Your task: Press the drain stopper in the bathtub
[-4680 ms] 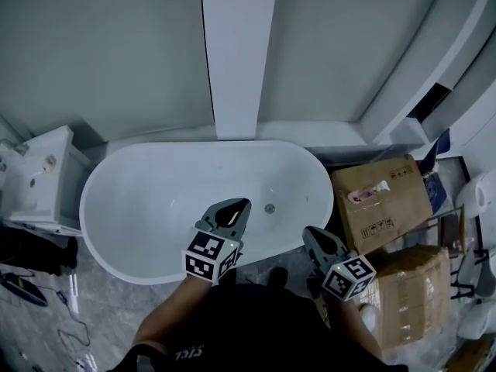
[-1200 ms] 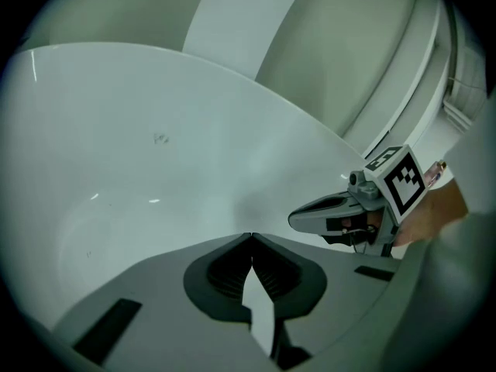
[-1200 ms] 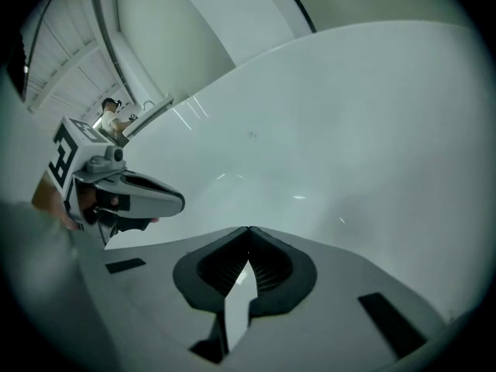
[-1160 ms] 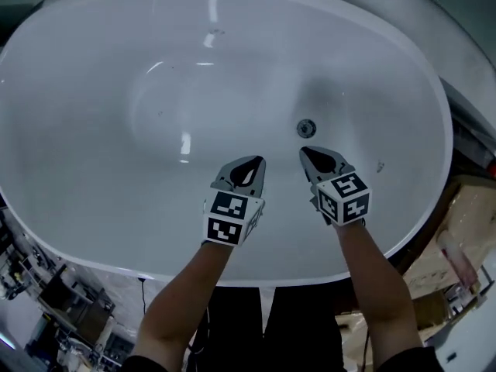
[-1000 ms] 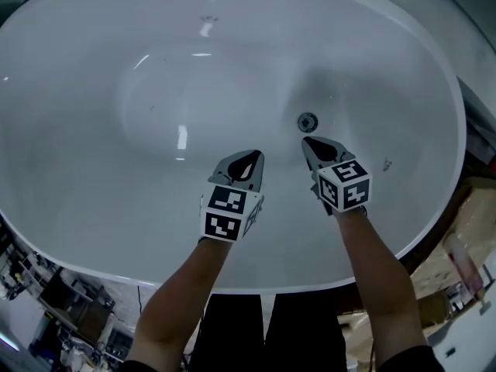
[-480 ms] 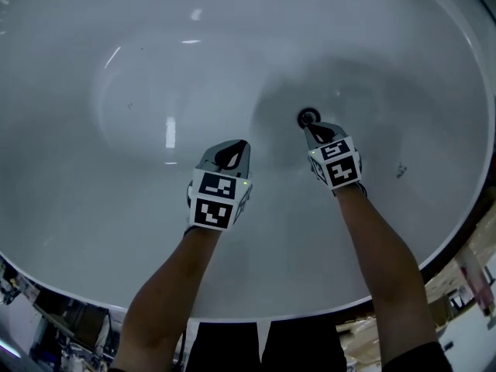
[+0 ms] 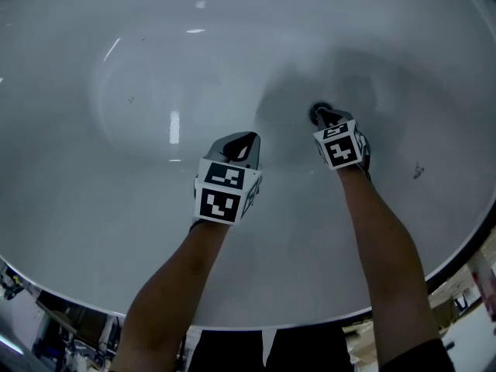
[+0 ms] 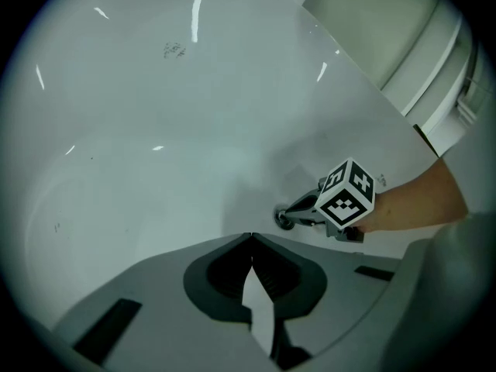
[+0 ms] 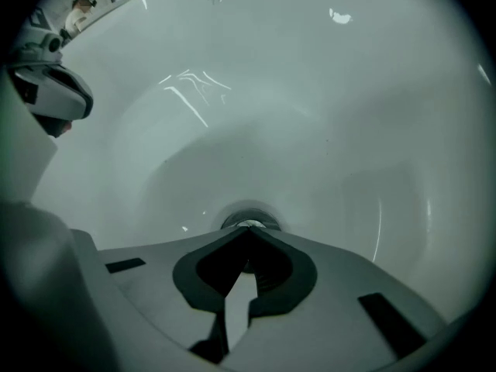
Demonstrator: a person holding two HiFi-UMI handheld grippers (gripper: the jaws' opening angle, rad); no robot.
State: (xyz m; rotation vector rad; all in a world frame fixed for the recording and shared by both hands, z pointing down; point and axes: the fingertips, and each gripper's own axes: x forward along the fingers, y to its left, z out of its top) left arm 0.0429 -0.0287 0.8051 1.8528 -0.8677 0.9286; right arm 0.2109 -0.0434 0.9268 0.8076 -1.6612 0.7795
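The round metal drain stopper point(image 7: 318, 113) sits in the floor of the white bathtub point(image 7: 116, 208). My right gripper point(image 7: 324, 115) is shut and its tip rests on the stopper point(image 9: 246, 222); in the right gripper view the closed jaw tips cover the stopper's near edge. The left gripper view shows the same contact from the side, with the right gripper point(image 8: 288, 218) tip down on the stopper point(image 8: 282, 219). My left gripper point(image 7: 242, 139) is shut and empty, hovering over the tub floor to the left of the drain.
The tub's rim point(image 7: 457, 258) curves along the lower right, with floor clutter beyond it at the lower left corner point(image 7: 23, 324). A small dark speck point(image 7: 418, 170) marks the tub wall right of the drain.
The right gripper has moved forward and down from just short of the drain until its tip sits on the stopper. The left gripper stayed beside it. The head camera came closer to the tub floor.
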